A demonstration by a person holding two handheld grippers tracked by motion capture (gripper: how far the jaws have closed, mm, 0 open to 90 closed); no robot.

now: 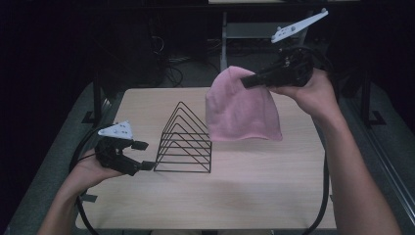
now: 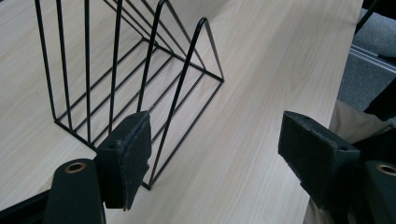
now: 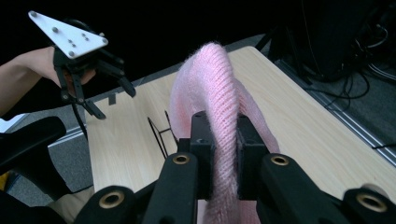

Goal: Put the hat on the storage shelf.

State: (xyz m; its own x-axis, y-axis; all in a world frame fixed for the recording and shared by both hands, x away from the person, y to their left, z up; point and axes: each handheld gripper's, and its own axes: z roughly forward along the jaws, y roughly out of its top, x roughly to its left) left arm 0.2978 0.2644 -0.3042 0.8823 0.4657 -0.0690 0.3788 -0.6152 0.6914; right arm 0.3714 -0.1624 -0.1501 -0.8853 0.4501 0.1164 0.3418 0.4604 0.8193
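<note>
A pink knitted hat (image 1: 242, 110) hangs in the air above the far right part of the table, its rim just over the wood. My right gripper (image 1: 248, 81) is shut on the hat's crown; in the right gripper view both pads (image 3: 203, 140) pinch the pink knit (image 3: 212, 79). A black wire rack (image 1: 186, 142) with triangular dividers stands at the table's middle left. My left gripper (image 1: 143, 155) is open just left of the rack's near corner. In the left gripper view the rack (image 2: 135, 74) stands behind the left pad (image 2: 128, 156), with nothing between the jaws.
The light wooden table (image 1: 254, 181) has free room in front and to the right of the rack. Dark floor, cables and a metal frame (image 1: 225, 34) lie beyond the far edge. In the right gripper view the left hand with its gripper (image 3: 112, 95) hovers over the table's far side.
</note>
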